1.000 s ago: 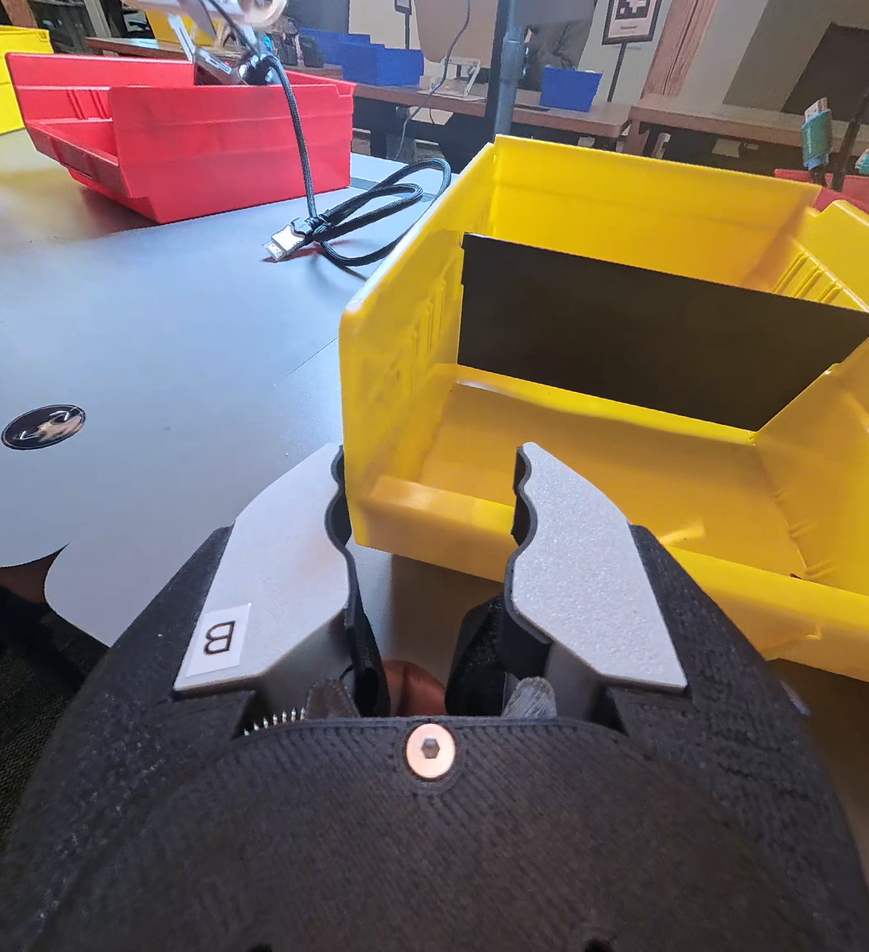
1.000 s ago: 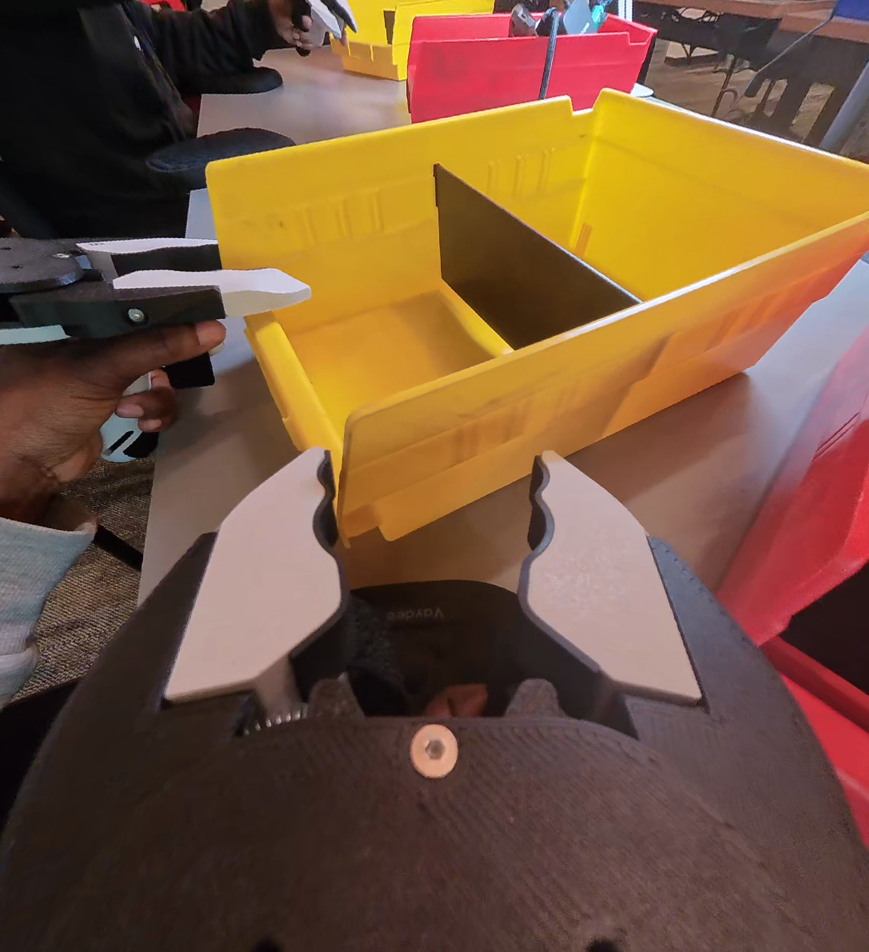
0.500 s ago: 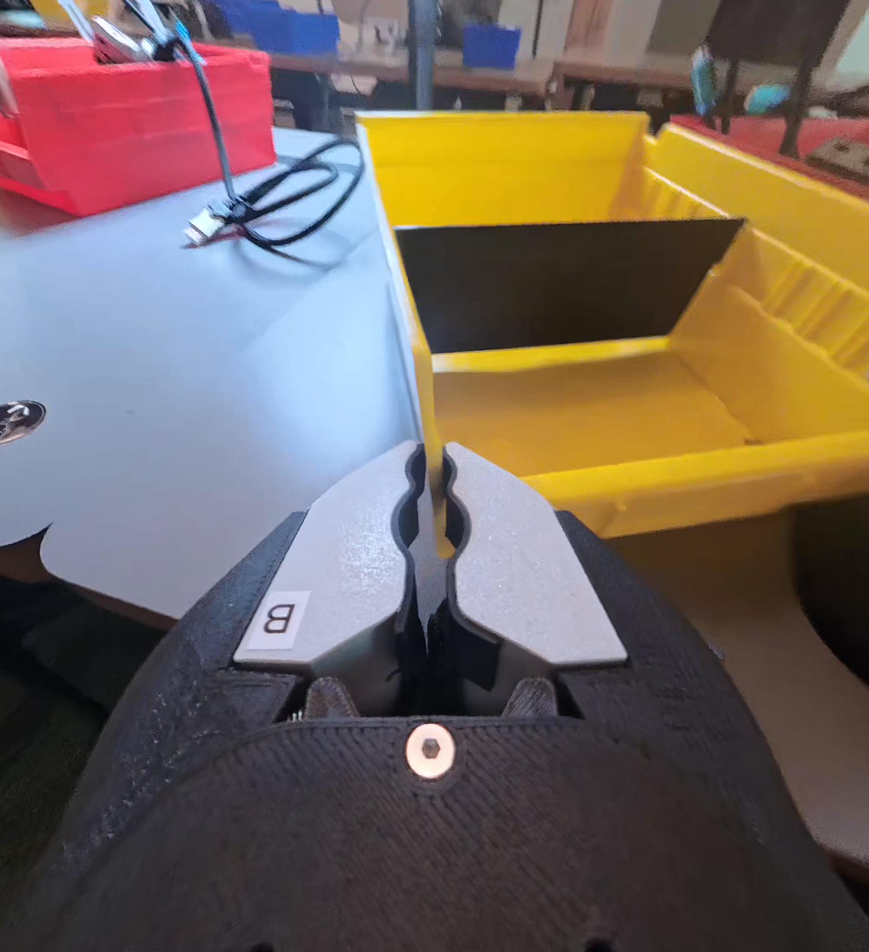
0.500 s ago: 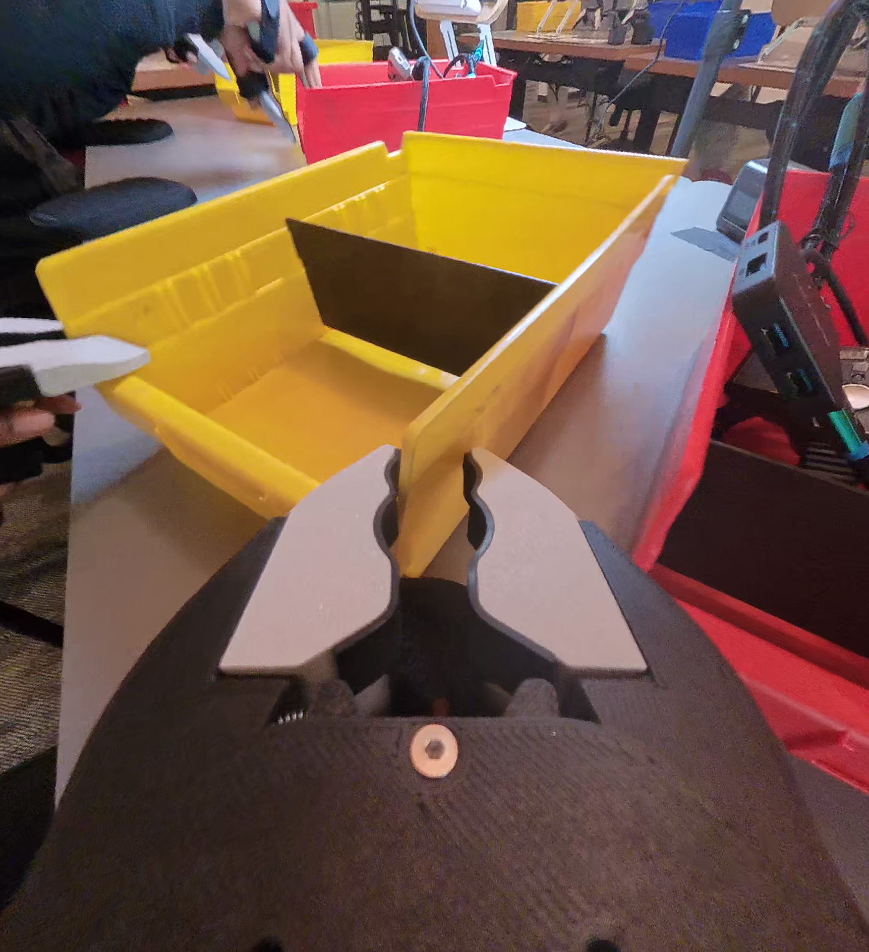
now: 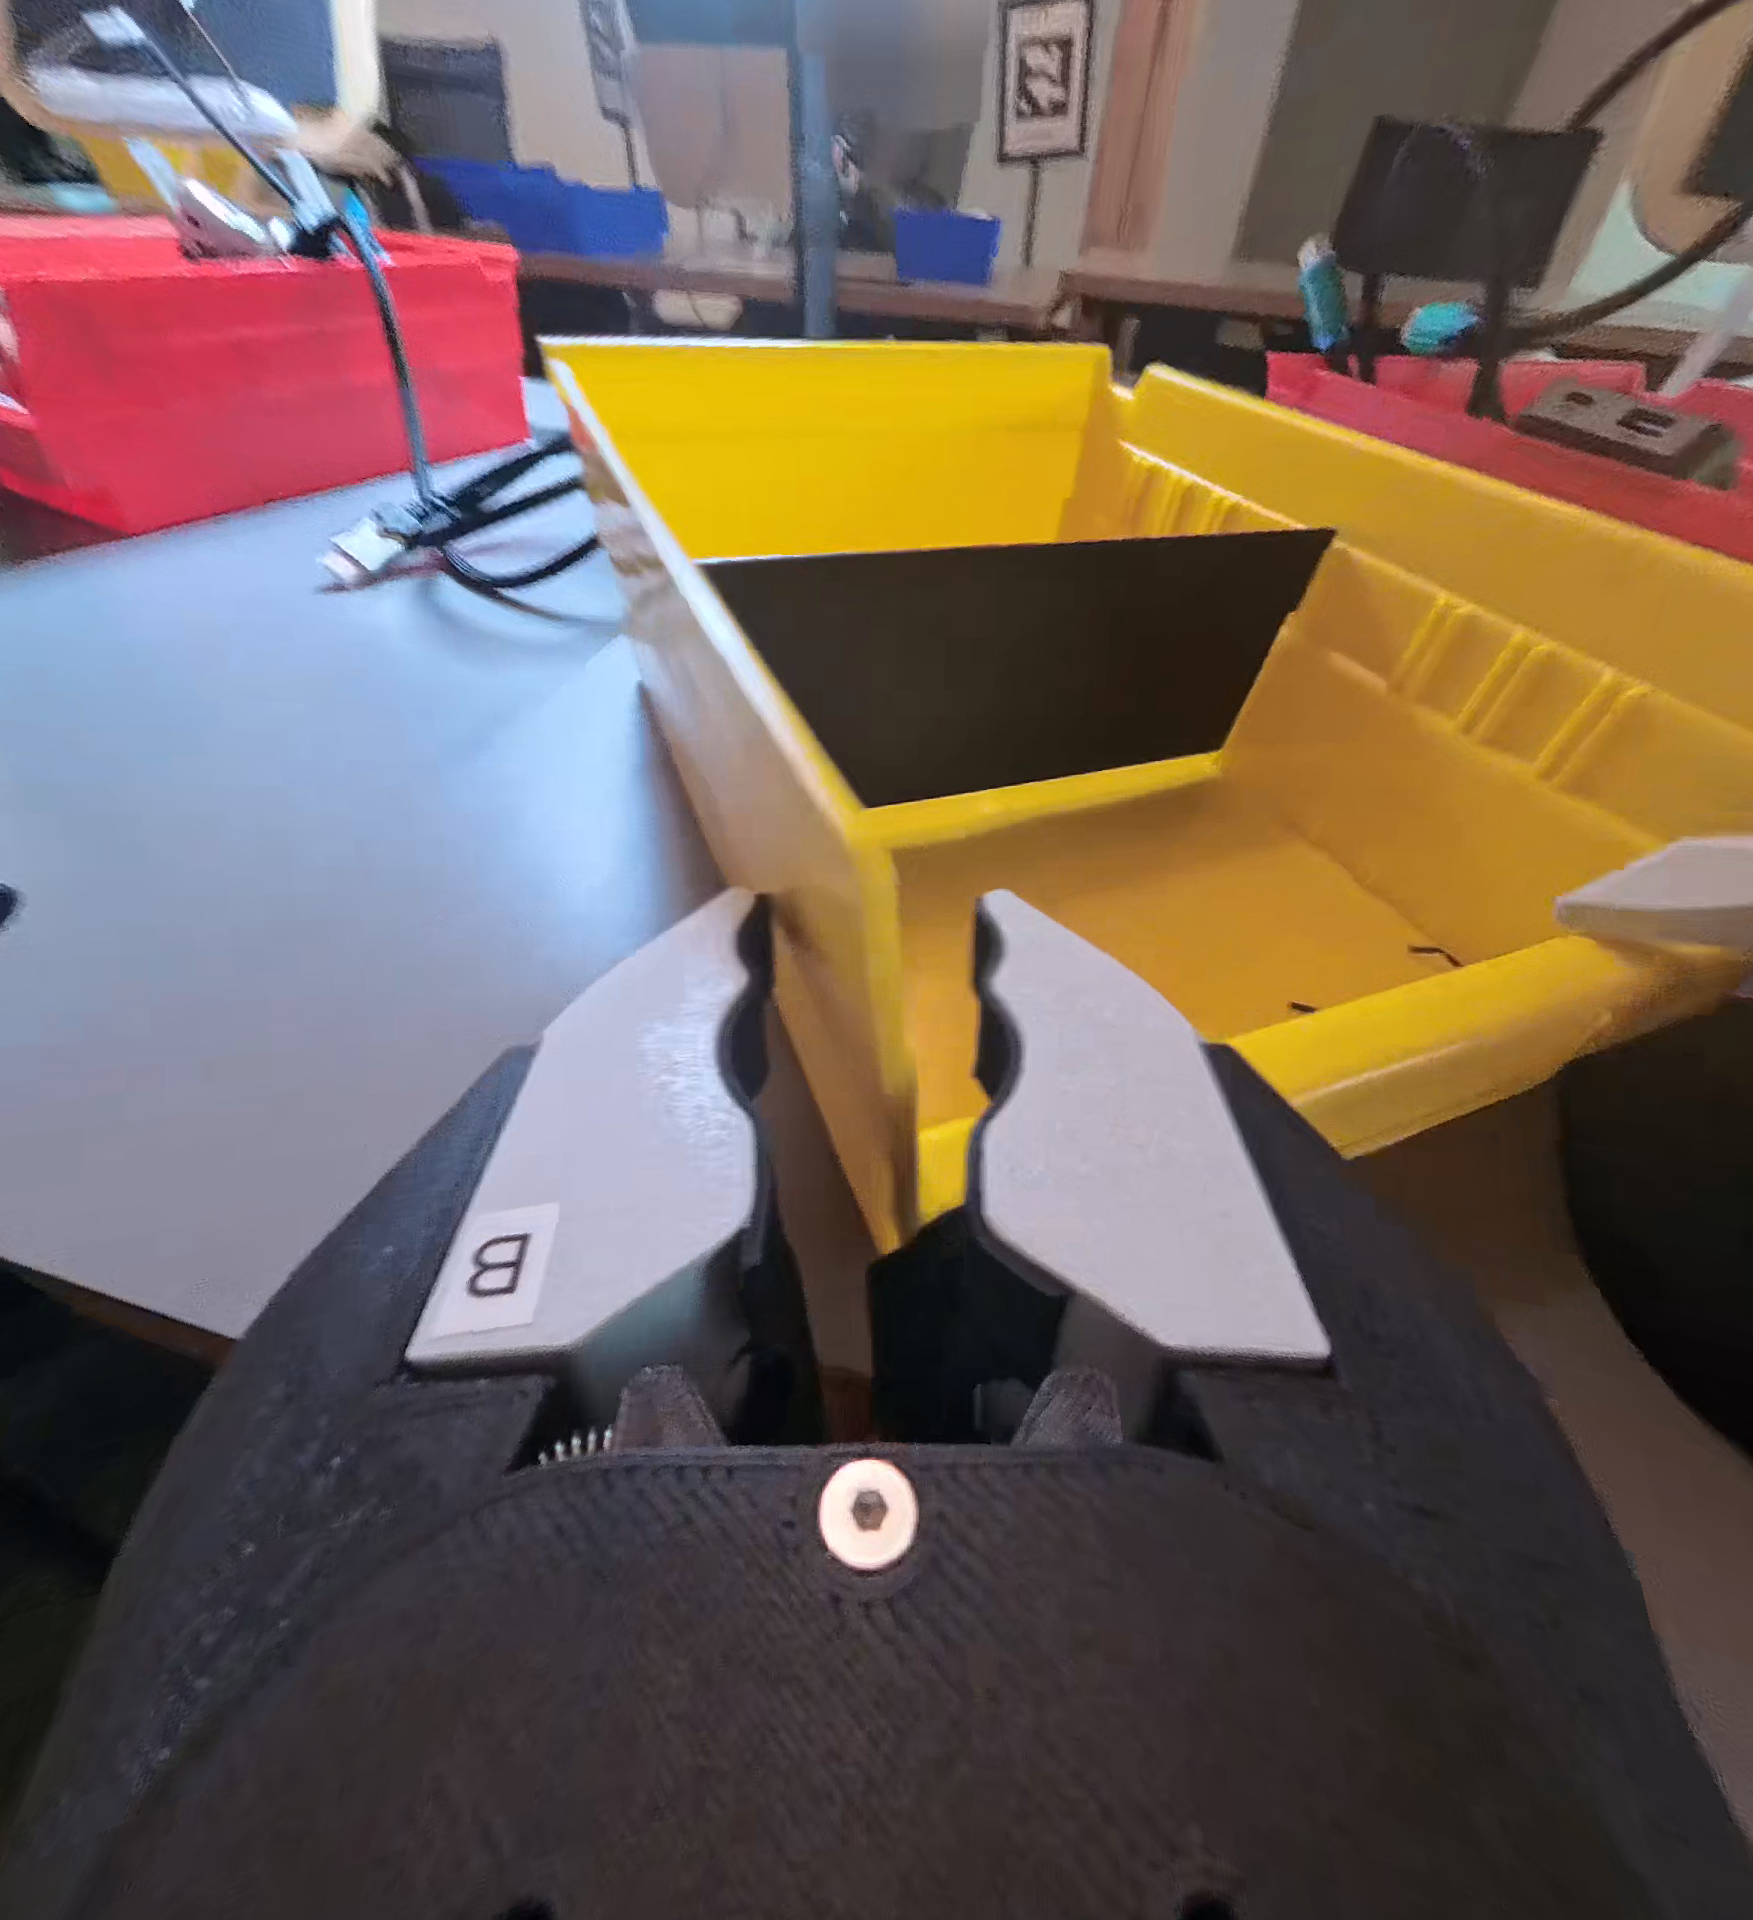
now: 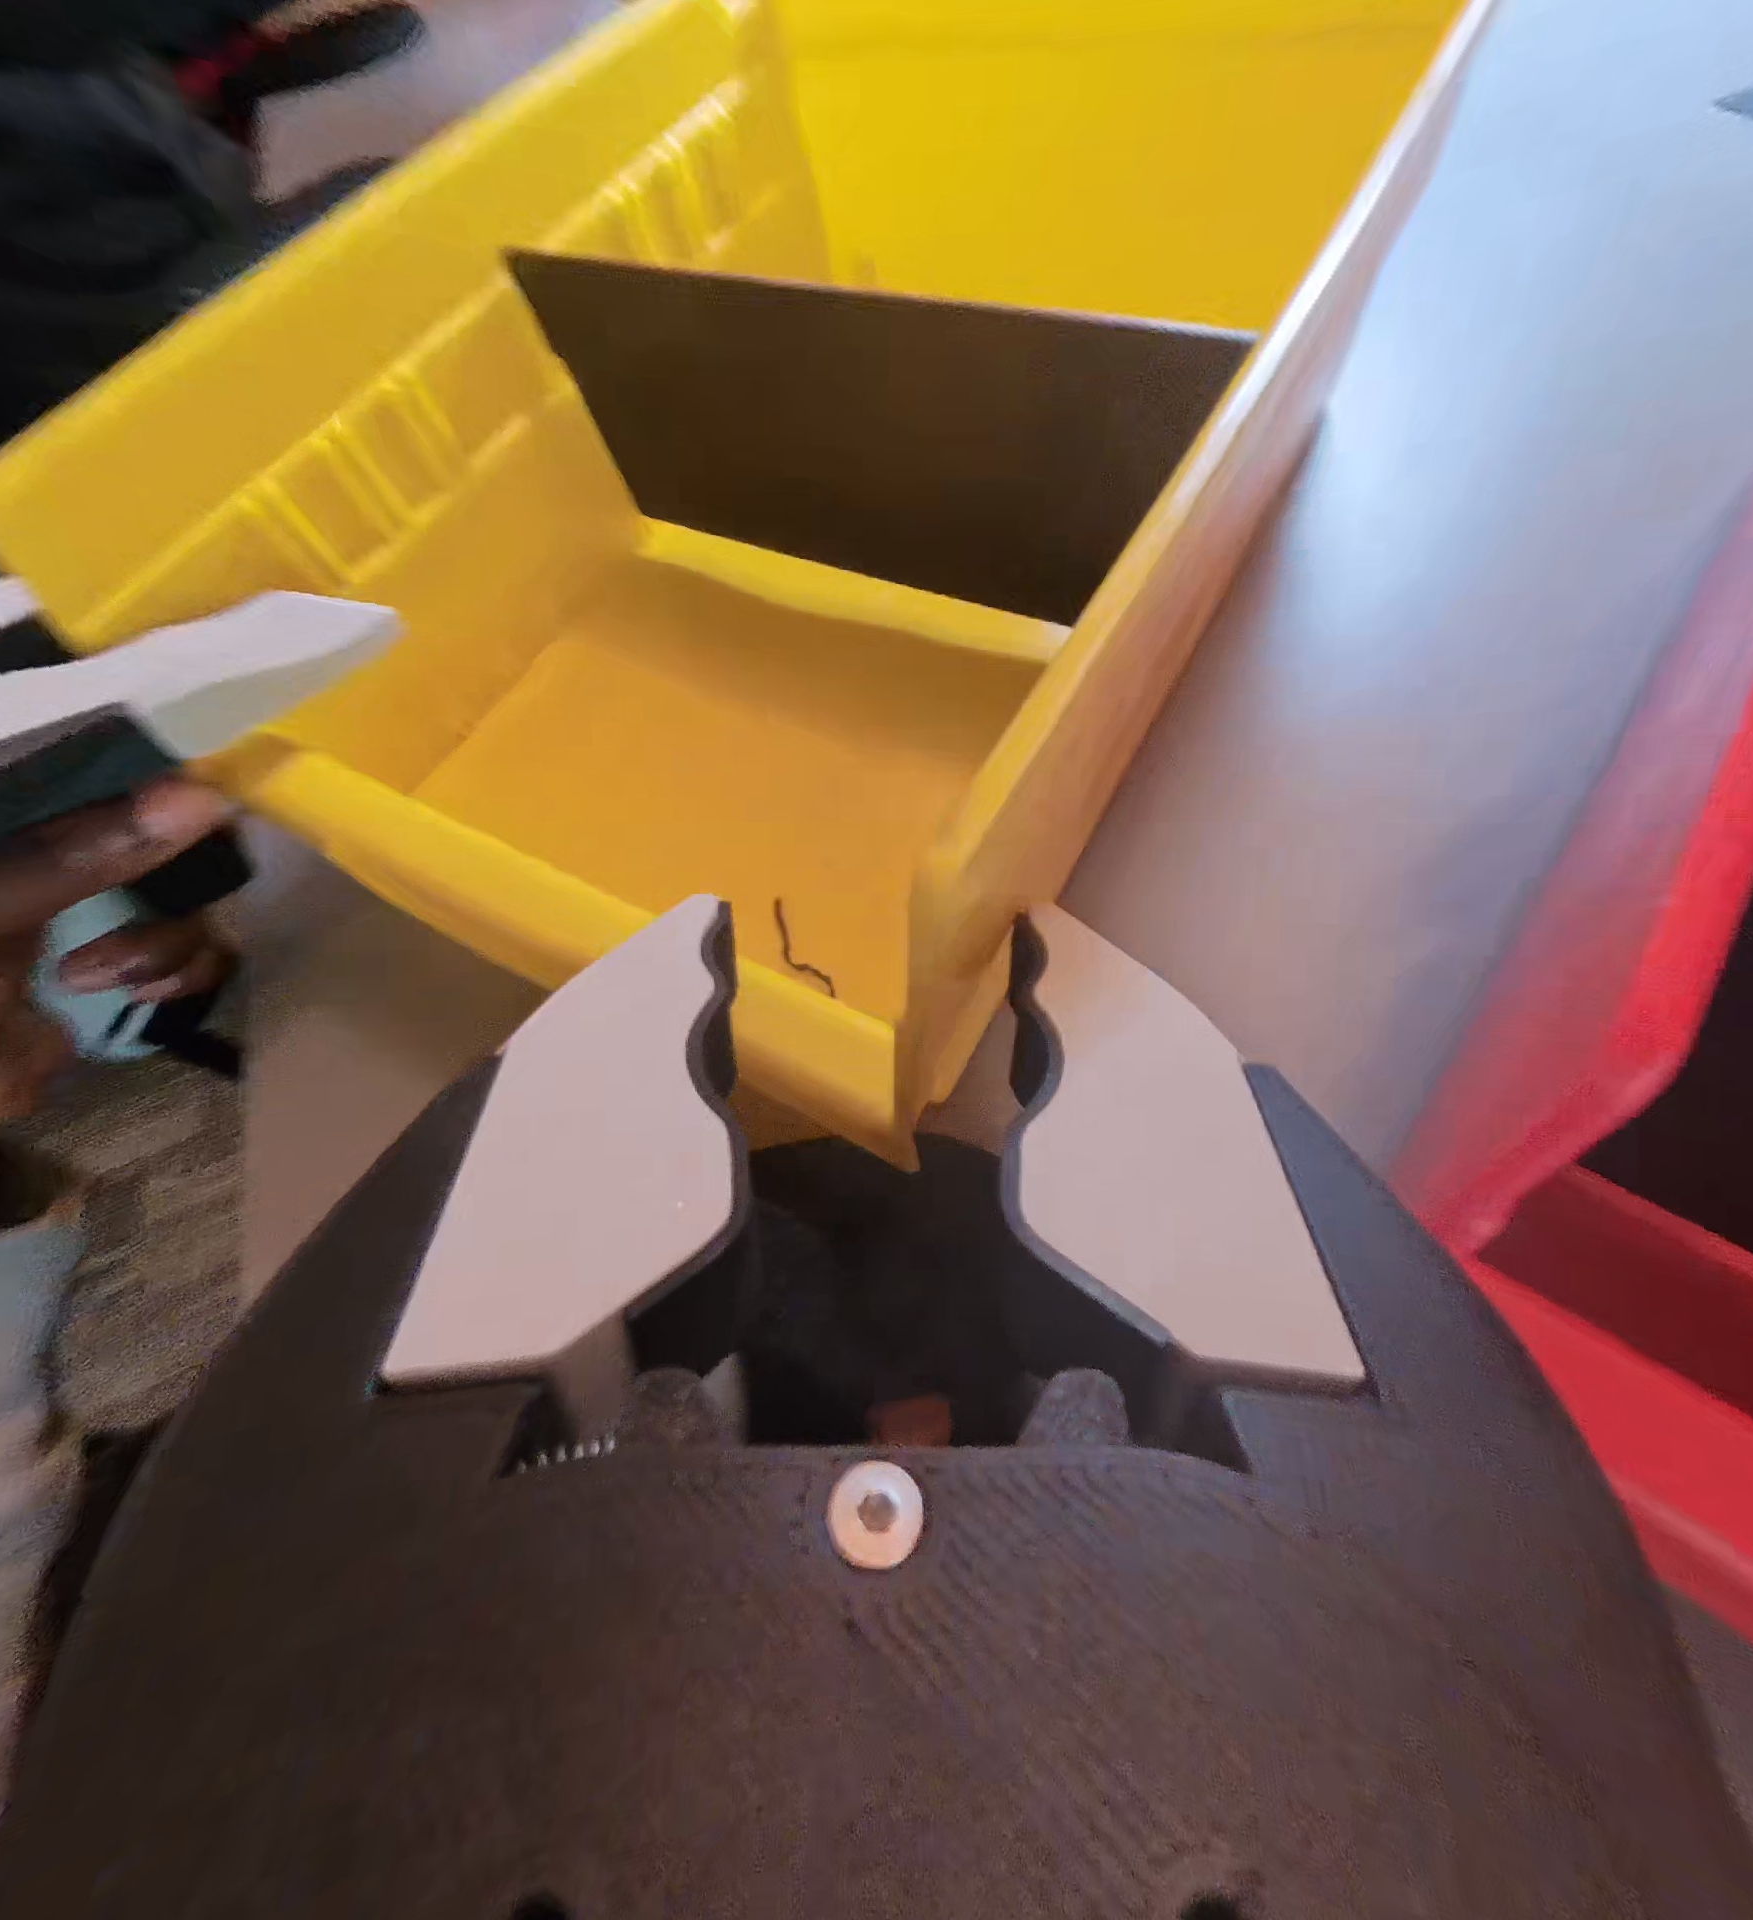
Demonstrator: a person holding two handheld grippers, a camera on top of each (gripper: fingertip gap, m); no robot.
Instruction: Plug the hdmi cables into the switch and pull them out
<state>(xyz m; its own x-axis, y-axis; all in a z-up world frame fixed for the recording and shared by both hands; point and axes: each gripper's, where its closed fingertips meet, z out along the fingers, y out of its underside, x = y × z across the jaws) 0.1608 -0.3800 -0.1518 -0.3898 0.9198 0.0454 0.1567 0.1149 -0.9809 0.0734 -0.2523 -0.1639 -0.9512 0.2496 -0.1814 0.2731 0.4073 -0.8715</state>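
Observation:
A yellow bin (image 5: 830,436) with a black divider (image 5: 997,655) stands on the grey table. My left gripper (image 5: 870,914) is open, with the bin's near left wall corner between its fingers. My right gripper (image 6: 872,920) is open around the bin's (image 6: 332,416) near right corner. The divider (image 6: 882,436) also shows in the right wrist view. A black cable (image 5: 498,530) with a silver plug (image 5: 358,545) lies on the table left of the bin. A dark box with ports (image 5: 1625,431) rests on a red bin at the far right.
A red bin (image 5: 228,364) stands at the back left, and the cable runs up into it. Another red bin (image 6: 1682,831) sits close on the right of the yellow one. My left gripper and the hand holding it (image 6: 176,675) show in the right wrist view. The table edge is near.
My left gripper was shut on the bin's left wall and has opened. My right gripper has opened wider around the right wall. Both views have shifted.

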